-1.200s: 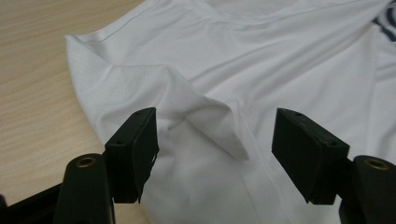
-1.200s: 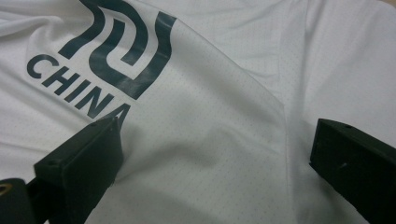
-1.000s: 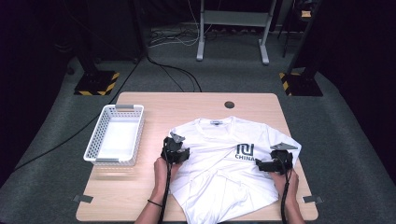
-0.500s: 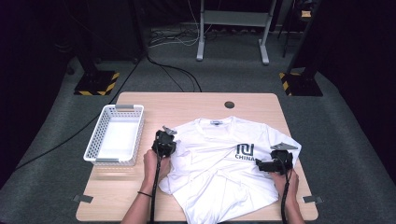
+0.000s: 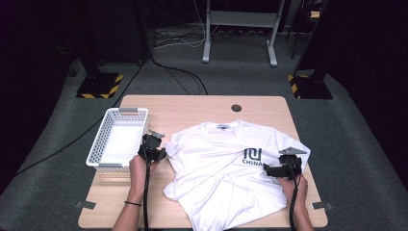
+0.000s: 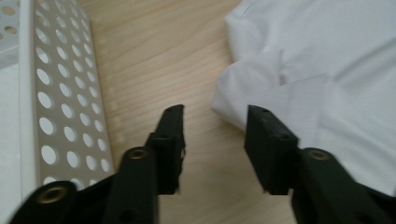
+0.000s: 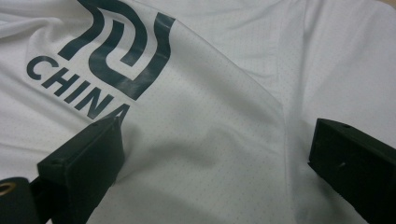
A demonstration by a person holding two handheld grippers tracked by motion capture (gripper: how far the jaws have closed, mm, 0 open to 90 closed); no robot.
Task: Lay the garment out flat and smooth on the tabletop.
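Note:
A white T-shirt [image 5: 221, 168] with a dark CHINA logo [image 5: 252, 157] lies face up and wrinkled on the wooden table [image 5: 192, 108]. My left gripper [image 5: 154, 144] hovers at the shirt's left sleeve, between it and the white basket [image 5: 98, 149]. Its jaws have just been opening. In the left gripper view the left gripper [image 6: 215, 116] is open above bare wood, with the sleeve's edge [image 6: 233, 102] just ahead of the tips and not pinched. My right gripper [image 5: 274, 168] rests over the shirt's right side. In the right gripper view the right gripper [image 7: 217, 135] stands wide open, with flat cloth [image 7: 210, 93] beneath it.
The perforated basket's wall [image 6: 60, 93] runs close along the left jaw. A dark round hole [image 5: 235, 108] marks the table's far edge. Tape strips [image 5: 84, 204] sit at the near corners. Stands with striped bases [image 5: 98, 86] are on the floor beyond.
My left gripper slid left from the shirt toward the basket. It drew the left sleeve outward, then opened and let it go. The right gripper stayed put.

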